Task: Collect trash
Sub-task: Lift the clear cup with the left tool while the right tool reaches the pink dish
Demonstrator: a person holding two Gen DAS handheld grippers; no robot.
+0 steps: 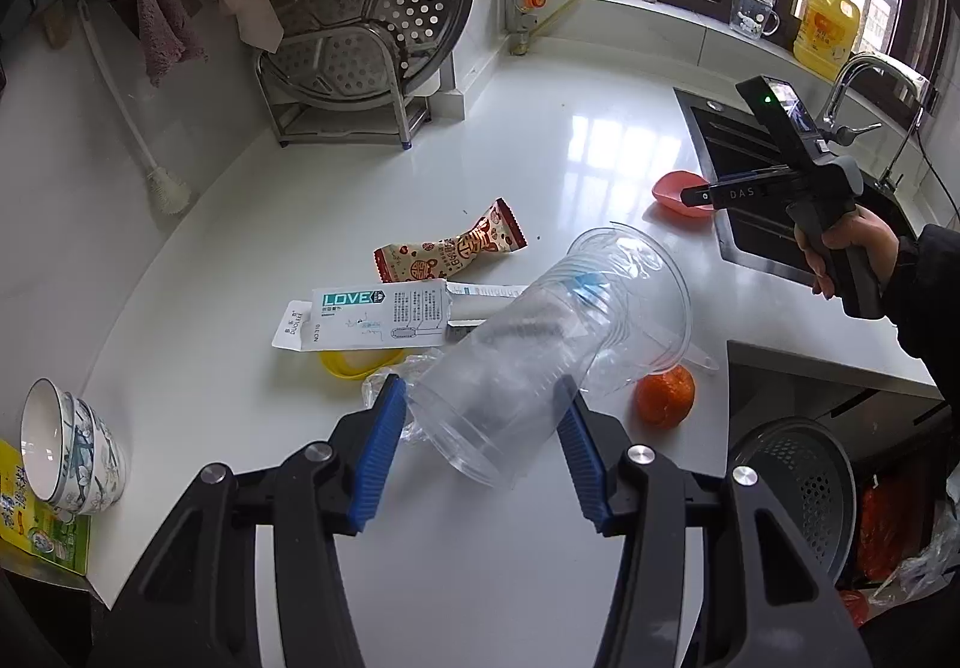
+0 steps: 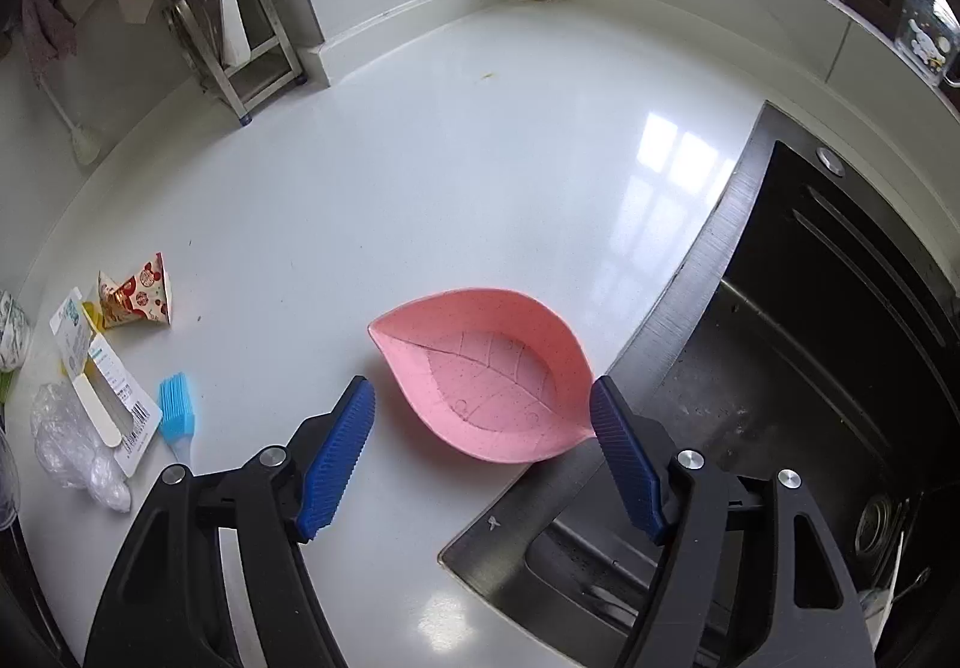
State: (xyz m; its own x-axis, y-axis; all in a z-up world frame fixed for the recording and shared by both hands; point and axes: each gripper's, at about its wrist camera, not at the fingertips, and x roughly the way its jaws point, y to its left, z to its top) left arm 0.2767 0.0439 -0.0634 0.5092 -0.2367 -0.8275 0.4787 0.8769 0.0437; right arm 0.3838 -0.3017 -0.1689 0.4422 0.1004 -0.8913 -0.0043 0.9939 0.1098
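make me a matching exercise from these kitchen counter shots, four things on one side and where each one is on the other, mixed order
Things:
1. clear plastic cup
2. pink leaf dish
3. orange
4. yellow bottle

Places:
A. on the window ledge
B. on the counter beside the sink, in front of the open right gripper
C. held between the pads of the left gripper
D. on the counter near the cup's wide mouth

Pairs: 1-C, 2-B, 3-D, 4-A
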